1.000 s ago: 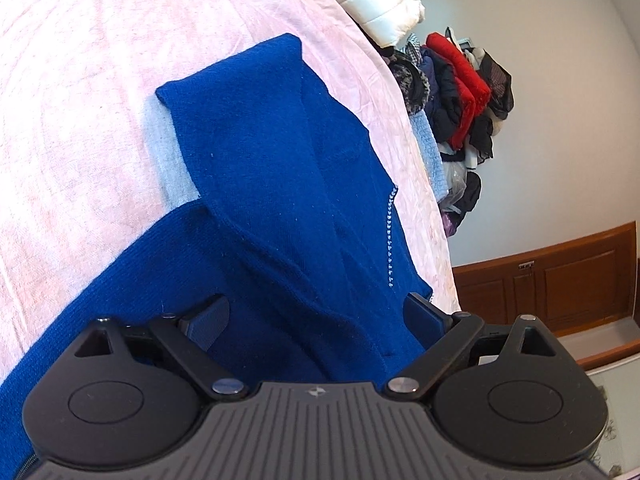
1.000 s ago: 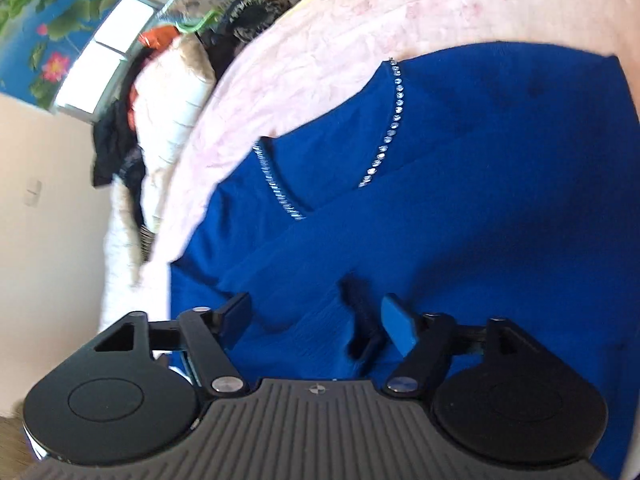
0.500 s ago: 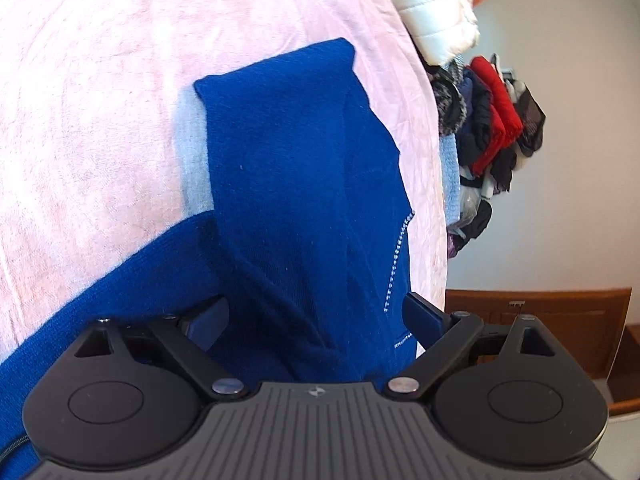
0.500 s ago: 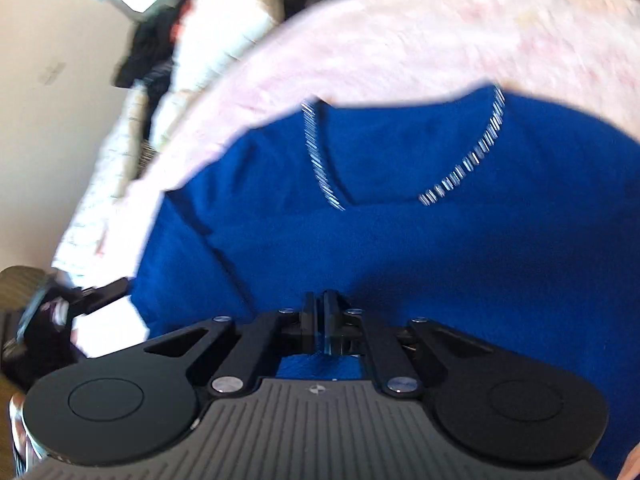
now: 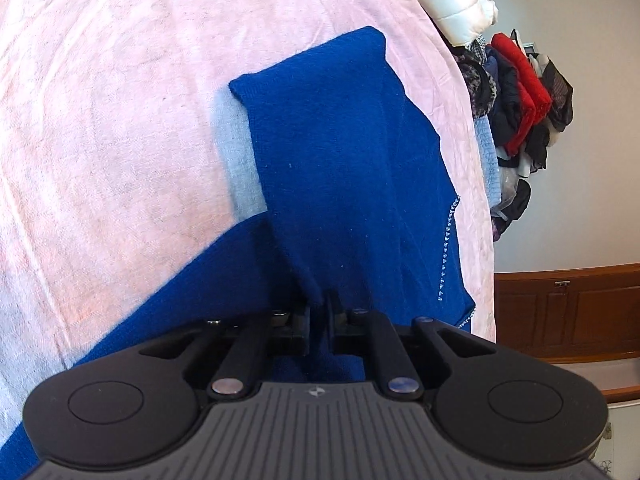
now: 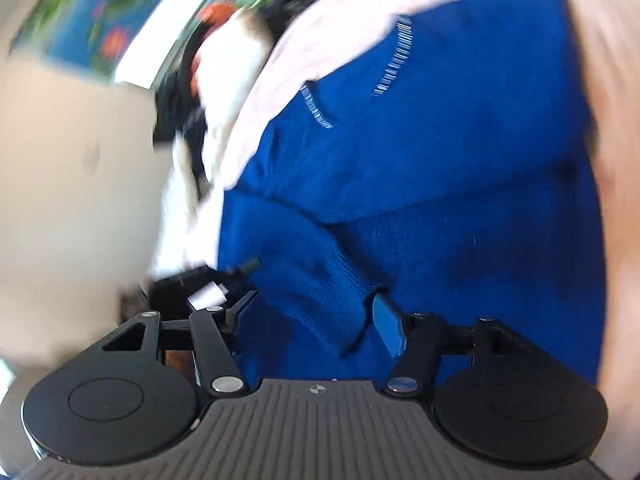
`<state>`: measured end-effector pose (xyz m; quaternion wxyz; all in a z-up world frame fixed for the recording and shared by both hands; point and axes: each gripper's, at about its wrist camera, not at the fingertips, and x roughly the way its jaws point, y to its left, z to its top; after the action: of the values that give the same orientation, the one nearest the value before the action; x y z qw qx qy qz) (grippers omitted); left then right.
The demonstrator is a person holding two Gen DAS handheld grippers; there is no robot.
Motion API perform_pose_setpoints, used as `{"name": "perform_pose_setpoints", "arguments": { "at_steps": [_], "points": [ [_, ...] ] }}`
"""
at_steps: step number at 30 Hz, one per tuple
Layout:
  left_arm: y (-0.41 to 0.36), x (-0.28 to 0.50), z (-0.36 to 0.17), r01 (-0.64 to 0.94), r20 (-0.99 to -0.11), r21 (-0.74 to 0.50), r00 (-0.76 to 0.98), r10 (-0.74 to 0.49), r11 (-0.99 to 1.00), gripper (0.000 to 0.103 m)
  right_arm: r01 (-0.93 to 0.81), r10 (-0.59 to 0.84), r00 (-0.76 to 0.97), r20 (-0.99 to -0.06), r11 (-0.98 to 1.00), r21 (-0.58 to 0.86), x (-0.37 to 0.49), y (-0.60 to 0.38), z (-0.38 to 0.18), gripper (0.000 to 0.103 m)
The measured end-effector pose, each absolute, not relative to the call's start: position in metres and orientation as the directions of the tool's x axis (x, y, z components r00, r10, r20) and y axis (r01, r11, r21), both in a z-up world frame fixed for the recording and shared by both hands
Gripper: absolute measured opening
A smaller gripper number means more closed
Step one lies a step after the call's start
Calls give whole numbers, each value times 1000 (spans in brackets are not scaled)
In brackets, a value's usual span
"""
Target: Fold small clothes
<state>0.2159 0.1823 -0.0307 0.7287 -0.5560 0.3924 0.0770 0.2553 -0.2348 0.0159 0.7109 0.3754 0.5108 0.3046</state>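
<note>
Sweater fold pinched in the closed left gripper; right gripper gapes wide around the cuff at six o'clock, so lifting could undo the sleeve fold.

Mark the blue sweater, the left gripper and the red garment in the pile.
blue sweater (image 5: 344,168), left wrist view, on the folded-over panel.
left gripper (image 5: 320,322), left wrist view, between the fingertips shut on knit.
red garment (image 5: 520,80), left wrist view, mid-fabric.

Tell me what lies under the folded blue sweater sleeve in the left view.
Under the sleeve, a pale blue-grey strip shows along its left edge, on the pink sheet. Whether it is cloth or shadow is unclear, and the rest is covered.
</note>
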Motion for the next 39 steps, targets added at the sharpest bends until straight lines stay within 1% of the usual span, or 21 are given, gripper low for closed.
{"name": "perform_pose_setpoints", "arguments": {
  "at_steps": [2, 4, 5, 10, 12, 14, 16, 17, 18, 21, 22, 23, 24, 25, 26, 28, 31, 32, 34, 35, 39],
  "points": [
    [183, 215, -32, -547, -652, -755, 685, -325, 361, 9, 39, 811, 294, -506, 519, 854, 255, -233, 3, 61],
    [183, 214, -33, -542, -647, -759, 689, -327, 359, 9, 34, 765, 282, -579, 595, 803, 256, -220, -2, 60],
    [183, 214, -34, -540, -645, -761, 691, -327, 360, 9, 34, 743, 283, -606, 624, 781, 257, -215, -4, 62],
    [186, 212, -36, -540, -637, -769, 696, -332, 343, 9, 50, 745, 338, -575, 596, 801, 264, -198, -8, 67],
    [187, 210, -37, -535, -631, -774, 699, -337, 338, 9, 32, 745, 354, -565, 594, 804, 265, -189, -15, 72],
    [189, 209, -40, -532, -620, -784, 705, -346, 320, 9, -4, 745, 347, -569, 608, 794, 265, -180, -12, 72],
    [192, 207, -43, -531, -607, -794, 710, -356, 295, 9, -42, 753, 323, -573, 617, 786, 265, -177, -10, 58],
    [194, 205, -44, -536, -603, -798, 711, -361, 275, 9, -47, 751, 318, -579, 623, 781, 265, -176, -10, 31],
    [195, 204, -44, -546, -600, -800, 712, -365, 251, 9, -47, 749, 304, -589, 629, 776, 266, -176, -10, 11],
    [202, 197, -39, -563, -601, -798, 720, -346, 215, 14, -70, 750, 334, -571, 624, 778, 267, -177, -7, 9],
    [204, 196, -36, -562, -600, -799, 729, -330, 213, 21, -75, 758, 342, -555, 611, 788, 266, -178, -4, 9],
    [207, 195, -34, -552, -590, -807, 741, -321, 209, 34, -72, 773, 349, -529, 585, 808, 267, -181, -1, 9],
    [209, 194, -32, -538, -575, -818, 755, -315, 204, 42, -76, 793, 361, -491, 550, 832, 266, -185, 4, 9],
    [211, 194, -29, -531, -568, -823, 763, -310, 202, 54, -87, 807, 368, -461, 524, 847, 268, -187, 10, 9],
    [212, 195, -27, -529, -566, -825, 767, -303, 200, 57, -99, 818, 377, -434, 501, 860, 271, -188, 18, 9],
    [213, 199, -23, -538, -578, -816, 765, -283, 211, 57, -136, 845, 387, -369, 448, 884, 278, -190, 38, 9],
    [216, 204, -24, -548, -582, -813, 769, -265, 196, 54, -193, 861, 404, -308, 409, 892, 293, -193, 65, 9],
    [218, 205, -25, -558, -589, -808, 765, -260, 187, 41, -210, 863, 411, -294, 404, 890, 300, -195, 73, 9],
    [219, 207, -28, -580, -606, -795, 756, -248, 177, 22, -229, 861, 429, -272, 395, 890, 312, -203, 85, 9],
    [220, 208, -30, -593, -618, -786, 747, -245, 175, 8, -234, 862, 437, -257, 384, 893, 319, -208, 90, 9],
    [213, 215, -30, -598, -623, -782, 740, -253, 177, 3, -226, 851, 464, -244, 381, 897, 340, -232, 99, 9]
  ]
}}
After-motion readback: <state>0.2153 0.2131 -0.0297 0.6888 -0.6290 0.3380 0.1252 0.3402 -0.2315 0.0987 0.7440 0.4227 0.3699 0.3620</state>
